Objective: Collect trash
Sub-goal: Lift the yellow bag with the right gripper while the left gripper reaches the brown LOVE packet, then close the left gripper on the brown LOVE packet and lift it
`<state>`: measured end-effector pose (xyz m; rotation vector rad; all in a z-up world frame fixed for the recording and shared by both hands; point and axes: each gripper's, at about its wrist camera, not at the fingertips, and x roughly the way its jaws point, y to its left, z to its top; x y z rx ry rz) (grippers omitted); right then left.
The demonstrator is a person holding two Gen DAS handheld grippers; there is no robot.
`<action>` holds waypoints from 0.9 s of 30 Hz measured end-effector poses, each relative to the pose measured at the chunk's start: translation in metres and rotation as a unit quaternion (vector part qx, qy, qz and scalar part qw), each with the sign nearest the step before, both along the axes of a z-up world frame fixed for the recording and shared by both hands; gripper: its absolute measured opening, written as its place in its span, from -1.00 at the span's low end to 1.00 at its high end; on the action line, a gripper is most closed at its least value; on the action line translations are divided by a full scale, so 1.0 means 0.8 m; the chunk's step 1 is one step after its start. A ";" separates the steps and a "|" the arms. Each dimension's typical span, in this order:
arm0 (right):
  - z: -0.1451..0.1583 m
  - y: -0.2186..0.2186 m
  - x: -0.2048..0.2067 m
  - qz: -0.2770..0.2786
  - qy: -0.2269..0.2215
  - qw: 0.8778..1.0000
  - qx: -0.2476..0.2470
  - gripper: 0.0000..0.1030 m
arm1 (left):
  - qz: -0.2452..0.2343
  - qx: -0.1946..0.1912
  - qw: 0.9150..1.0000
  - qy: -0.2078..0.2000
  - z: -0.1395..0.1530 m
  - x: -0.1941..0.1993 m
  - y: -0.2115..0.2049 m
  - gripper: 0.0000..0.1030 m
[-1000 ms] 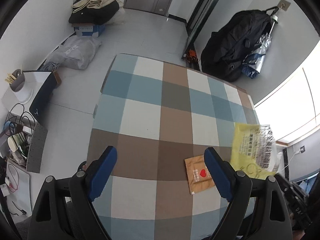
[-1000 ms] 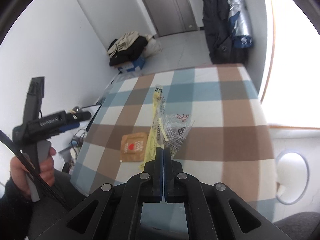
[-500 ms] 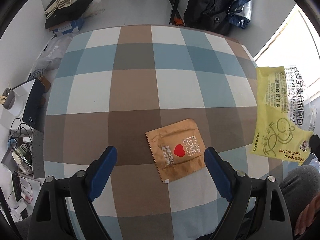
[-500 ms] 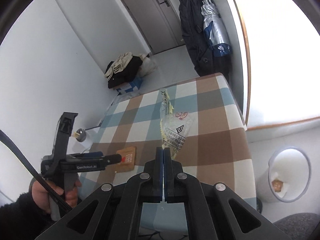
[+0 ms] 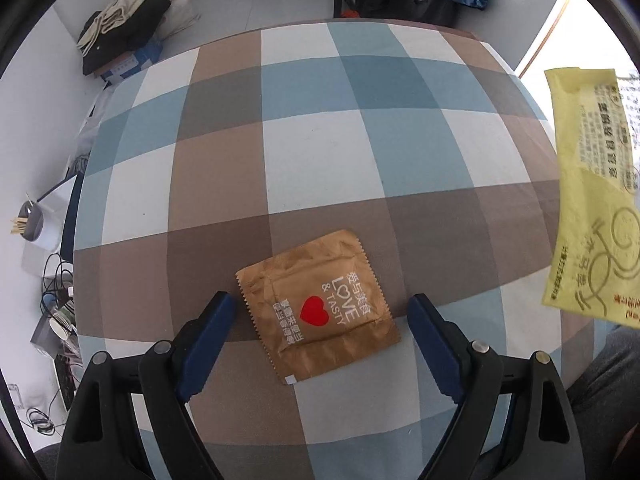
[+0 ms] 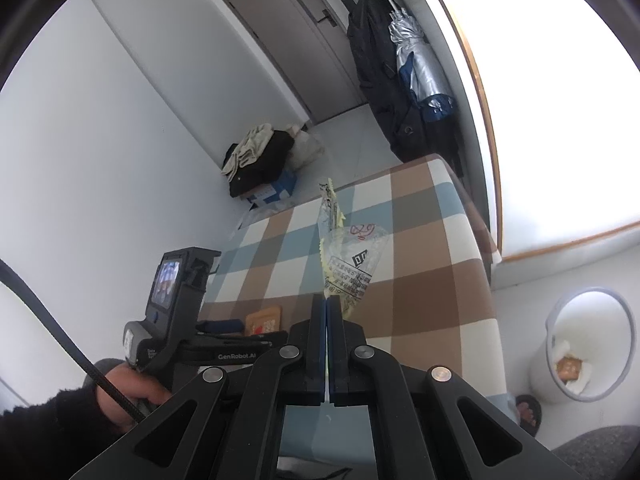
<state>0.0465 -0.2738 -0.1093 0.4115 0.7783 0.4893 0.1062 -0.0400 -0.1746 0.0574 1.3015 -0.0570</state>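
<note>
now that the left gripper (image 5: 320,320) has swung down from a raised view of the room, it points steeply at the checked tablecloth (image 5: 320,152), and its blue jaws stand wide apart on either side of the brown foil sachet (image 5: 318,306) with the red heart; a second ago that sachet sat off to the right, beside the right-hand jaw only. the sachet lies flat near the near edge of the table, not gripped, and whether the pads touch the cloth cannot be told. the right gripper (image 6: 327,306) is clamped shut on the yellow and clear snack wrapper (image 6: 347,256), which stands up from its tips above the table; in the left wrist view the same wrapper (image 5: 596,200) hangs at the far right. compared with a second ago the right wrist view has turned right, so the white waste bin (image 6: 588,344) on the floor by the table's right side is now in view, open, with a brown scrap already inside. judgement: two items in progress, one carried toward the bin, one lined up for pickup. a flat sachet on soft cloth may slide or pinch fabric when the jaws close.
</note>
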 end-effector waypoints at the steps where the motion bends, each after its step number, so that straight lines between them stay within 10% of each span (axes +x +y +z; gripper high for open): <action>1: 0.000 -0.001 -0.001 0.000 0.000 1.000 0.002 -1.00 | 0.002 -0.001 1.000 -0.001 0.000 0.000 0.001 0.64; 9: 0.003 -0.005 -0.008 0.003 -0.010 1.000 0.004 -0.99 | 0.021 -0.003 1.000 -0.011 0.004 -0.003 0.006 0.02; 16: 0.003 -0.009 -0.013 -0.003 -0.011 1.000 0.004 -0.98 | 0.013 -0.018 1.000 -0.010 0.003 -0.001 0.007 -0.11; 18: 0.003 -0.008 -0.013 -0.004 -0.011 1.000 0.002 -0.98 | 0.008 -0.033 0.999 -0.015 0.004 0.002 0.015 -0.44; 27: 0.002 0.006 -0.016 0.002 -0.016 1.000 -0.025 -0.98 | 0.018 -0.067 0.997 -0.030 0.004 -0.005 0.035 -0.51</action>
